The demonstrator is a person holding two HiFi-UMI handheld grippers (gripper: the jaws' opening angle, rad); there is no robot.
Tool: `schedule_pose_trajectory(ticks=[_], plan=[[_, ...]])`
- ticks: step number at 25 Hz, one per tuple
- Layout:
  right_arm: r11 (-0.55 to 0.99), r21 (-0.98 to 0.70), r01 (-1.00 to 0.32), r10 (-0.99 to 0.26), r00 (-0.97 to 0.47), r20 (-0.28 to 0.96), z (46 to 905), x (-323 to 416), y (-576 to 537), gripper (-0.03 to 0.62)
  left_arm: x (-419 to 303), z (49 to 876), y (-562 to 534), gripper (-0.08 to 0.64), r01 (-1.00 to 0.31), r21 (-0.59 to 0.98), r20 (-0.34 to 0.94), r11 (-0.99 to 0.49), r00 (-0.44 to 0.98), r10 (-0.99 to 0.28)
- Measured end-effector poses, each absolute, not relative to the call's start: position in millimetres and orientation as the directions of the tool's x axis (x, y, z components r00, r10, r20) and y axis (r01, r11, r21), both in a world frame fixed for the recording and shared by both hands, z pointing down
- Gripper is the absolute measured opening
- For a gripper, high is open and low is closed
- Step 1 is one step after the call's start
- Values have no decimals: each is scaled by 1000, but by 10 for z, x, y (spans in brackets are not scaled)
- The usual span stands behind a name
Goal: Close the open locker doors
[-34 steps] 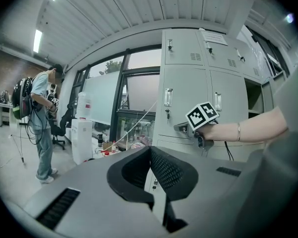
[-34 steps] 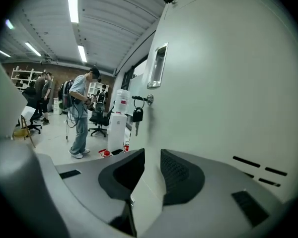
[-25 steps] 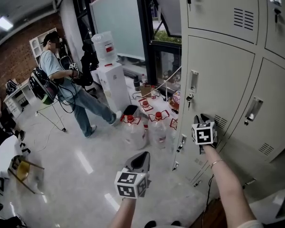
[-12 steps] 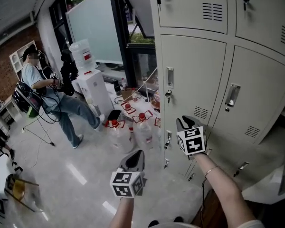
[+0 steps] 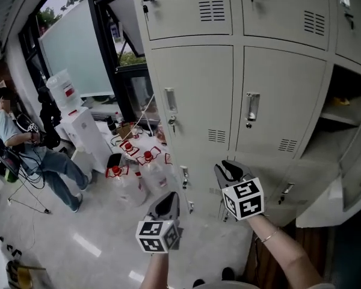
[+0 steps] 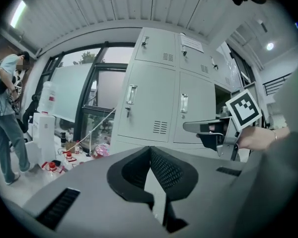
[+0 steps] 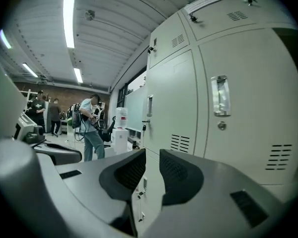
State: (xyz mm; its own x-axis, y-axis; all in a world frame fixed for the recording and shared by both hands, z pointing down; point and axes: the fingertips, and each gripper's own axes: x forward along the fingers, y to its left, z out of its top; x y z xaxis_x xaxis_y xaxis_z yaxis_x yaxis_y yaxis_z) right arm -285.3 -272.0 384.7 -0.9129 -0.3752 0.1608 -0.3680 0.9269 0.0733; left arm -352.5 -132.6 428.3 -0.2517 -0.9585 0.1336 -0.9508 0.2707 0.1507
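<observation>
Now: left gripper (image 5: 167, 204) is hanging lowest, jaws together, gripping nothing. Right gripper (image 5: 230, 172) is hovering just before the lockers (image 5: 195, 101), jaws slightly apart, nothing between them. Farther right, a door (image 5: 328, 205) is apparently standing open.

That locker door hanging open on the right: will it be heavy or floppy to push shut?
The open door looks like thin painted sheet metal, so it is probably stiff and fairly light. Being a hinged door, it should swing rather than slide, and it might bounce back open unless it latches.
</observation>
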Motion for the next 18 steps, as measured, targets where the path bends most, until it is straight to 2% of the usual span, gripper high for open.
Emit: schedule_pose_trajectory(ticks=[8,18], plan=[[823,47,-567,-566,-809,155,3899,-1744,-2924,72,-2948,4296,-1850,20,-987,145,125,63,-45,-991],[575,26,-818,-809,-562,173,4080,-153,-3056,72,-2021,4354,-2342,20,-972,131,131,-197,214,-968]])
